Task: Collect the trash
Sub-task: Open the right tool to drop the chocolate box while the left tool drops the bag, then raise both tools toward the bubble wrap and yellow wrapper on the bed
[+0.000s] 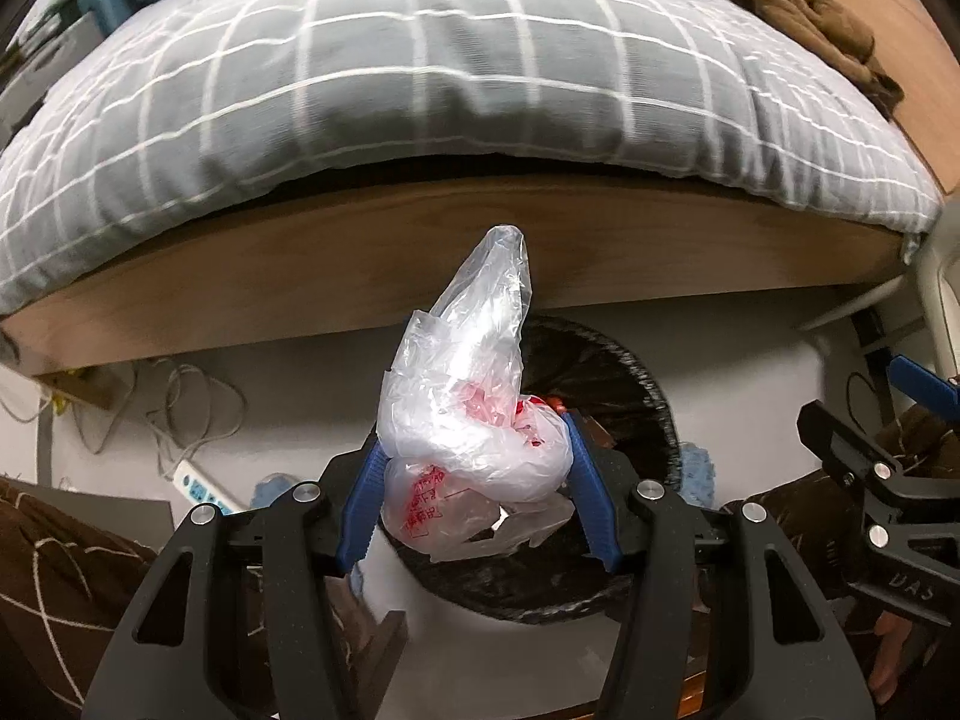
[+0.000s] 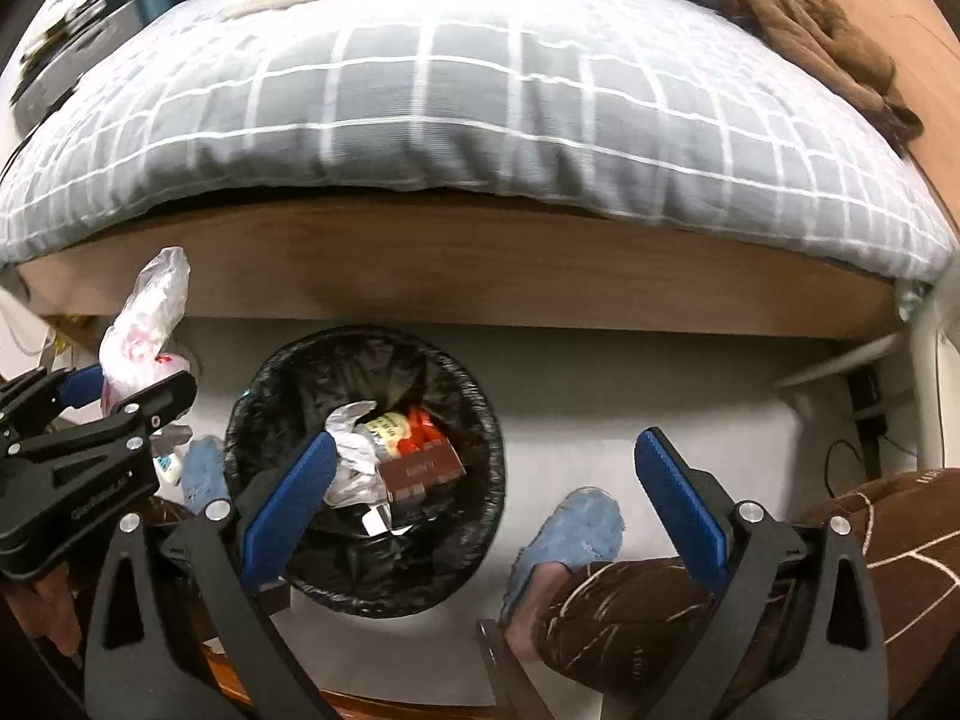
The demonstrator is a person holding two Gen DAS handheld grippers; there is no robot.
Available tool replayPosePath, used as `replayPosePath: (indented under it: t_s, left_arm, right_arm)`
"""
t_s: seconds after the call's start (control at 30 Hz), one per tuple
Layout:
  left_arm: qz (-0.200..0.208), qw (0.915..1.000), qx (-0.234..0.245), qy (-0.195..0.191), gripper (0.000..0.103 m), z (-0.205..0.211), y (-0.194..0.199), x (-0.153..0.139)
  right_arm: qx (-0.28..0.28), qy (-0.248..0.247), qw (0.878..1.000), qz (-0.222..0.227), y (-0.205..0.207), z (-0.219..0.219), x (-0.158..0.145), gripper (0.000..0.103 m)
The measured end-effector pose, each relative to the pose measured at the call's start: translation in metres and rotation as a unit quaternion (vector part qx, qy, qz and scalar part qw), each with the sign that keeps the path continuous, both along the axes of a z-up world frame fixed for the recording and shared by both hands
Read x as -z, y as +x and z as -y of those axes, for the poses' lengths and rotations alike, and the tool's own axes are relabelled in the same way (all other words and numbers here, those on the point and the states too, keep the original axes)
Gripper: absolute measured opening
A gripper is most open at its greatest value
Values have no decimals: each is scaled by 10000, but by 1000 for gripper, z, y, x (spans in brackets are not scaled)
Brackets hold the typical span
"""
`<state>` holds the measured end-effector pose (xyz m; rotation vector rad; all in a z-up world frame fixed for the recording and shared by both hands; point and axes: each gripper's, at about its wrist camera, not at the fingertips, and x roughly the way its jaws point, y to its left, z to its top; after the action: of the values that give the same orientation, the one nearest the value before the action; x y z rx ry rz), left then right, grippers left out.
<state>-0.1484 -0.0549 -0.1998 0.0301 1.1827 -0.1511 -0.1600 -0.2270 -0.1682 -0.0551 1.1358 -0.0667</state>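
A wide bed (image 1: 456, 78) fills the upper part of both views, its puffy grey quilt crossed by thin white grid lines and overhanging a smooth brown wooden frame (image 1: 420, 258). Below lies a pale, plain floor (image 2: 600, 396). On it stands a round trash bin (image 2: 480, 480) lined with crinkled black plastic, holding foil and what looks like wrappers, though blur hides detail. A fuzzy blue slipper (image 2: 576, 528) rests beside it. The left gripper (image 1: 474, 468) pinches a crumpled clear plastic bag (image 1: 474, 420) with red print between its blue pads, above the bin's near rim. The right gripper (image 2: 486, 474) has its jaws spread wide and empty over the bin.
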Motion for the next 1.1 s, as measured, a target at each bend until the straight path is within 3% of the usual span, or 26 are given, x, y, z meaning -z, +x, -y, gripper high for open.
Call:
replayPosePath:
  t_s: [0.3,0.37,0.43,0.6,1.1]
  left_arm:
    - [48,9999,155,-1,58,20,2,4]
    - [82,9999,120,40,66,19,2,4]
    - [164,9998,51,122,86,17,0,3]
    - [299,9994,-70,136,97,10,1,-5]
    - [999,9940,-436,127,97,-13,33,-64]
  right_arm:
    - [244,-14,9997,27,0,10,2,96]
    - [258,-48,9996,57,0,10,1,96]
    - [307,-72,9994,110,0,11,-1,96]
    - [343,-148,9989,288,2,13,-9,96]
    - [110,-184,9906,1351,44,7,-64,96]
